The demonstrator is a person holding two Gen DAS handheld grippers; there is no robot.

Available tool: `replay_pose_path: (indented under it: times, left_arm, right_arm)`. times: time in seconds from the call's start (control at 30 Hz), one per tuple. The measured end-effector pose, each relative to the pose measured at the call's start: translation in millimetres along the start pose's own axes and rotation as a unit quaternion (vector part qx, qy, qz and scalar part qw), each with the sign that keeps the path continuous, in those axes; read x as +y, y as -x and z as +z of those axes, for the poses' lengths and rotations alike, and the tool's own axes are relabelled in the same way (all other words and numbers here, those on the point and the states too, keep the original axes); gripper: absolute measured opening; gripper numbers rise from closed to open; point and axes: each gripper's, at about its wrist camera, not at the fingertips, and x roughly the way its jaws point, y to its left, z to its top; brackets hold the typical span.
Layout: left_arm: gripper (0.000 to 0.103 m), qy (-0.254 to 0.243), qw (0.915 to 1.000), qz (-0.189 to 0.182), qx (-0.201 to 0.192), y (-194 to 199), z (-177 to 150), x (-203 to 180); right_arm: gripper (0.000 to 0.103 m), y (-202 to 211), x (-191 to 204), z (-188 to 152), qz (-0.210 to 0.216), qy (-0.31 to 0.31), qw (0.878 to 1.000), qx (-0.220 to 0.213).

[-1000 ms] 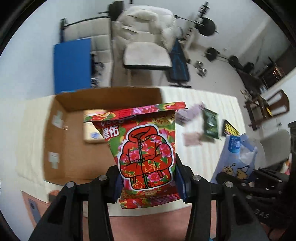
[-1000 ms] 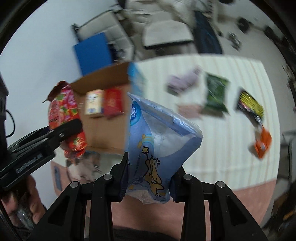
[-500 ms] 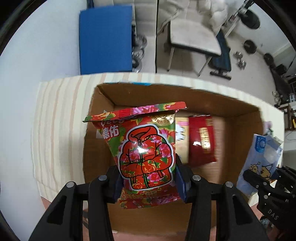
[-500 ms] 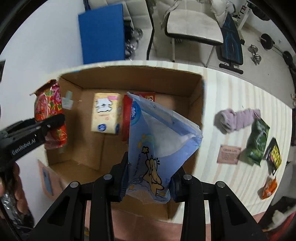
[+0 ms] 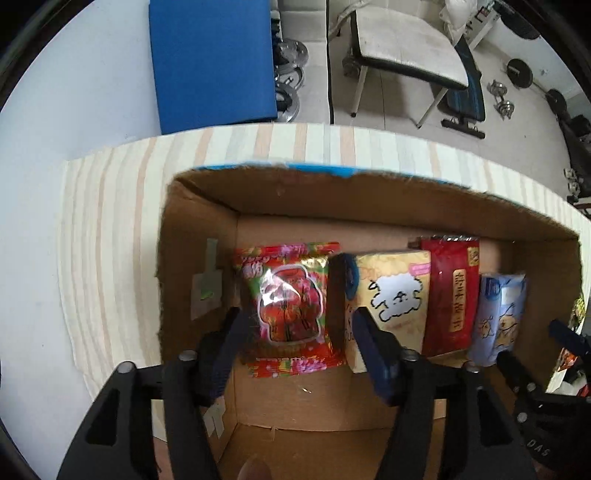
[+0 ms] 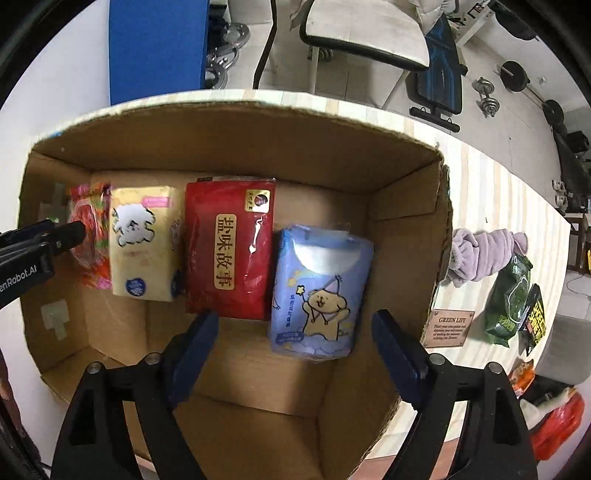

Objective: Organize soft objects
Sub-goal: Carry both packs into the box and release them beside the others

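A cardboard box holds a row of soft packs. The red floral packet lies at the left end, between the open fingers of my left gripper. Beside it lie a yellow tissue pack, a dark red pack and the blue tissue pack. My right gripper is open just above the blue pack, not touching it.
The box stands on a striped tablecloth. To its right lie a purple cloth, a green snack bag, a small card and other packets. A chair and gym weights stand beyond the table.
Both grippers came down into the box and opened. The floral packet now lies at the left end and the blue tissue pack at the right end of the row.
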Motion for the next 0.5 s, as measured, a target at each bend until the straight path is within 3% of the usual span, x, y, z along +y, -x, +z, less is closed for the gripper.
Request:
replay_pose_path:
  times: [0.2,0.5]
  left_arm:
    - [0.096,0.001,0.9997,-0.008,-0.022,18,-13,0]
    - [0.096,0.001,0.9974,-0.012,-0.071,39,-58,-11]
  right_arm:
    - [0.103,6,-5,-10,0.014,-0.011,1.000,-0.013]
    - [0.103,22,-10,-48,0.030,-0.022,0.998,-0.042]
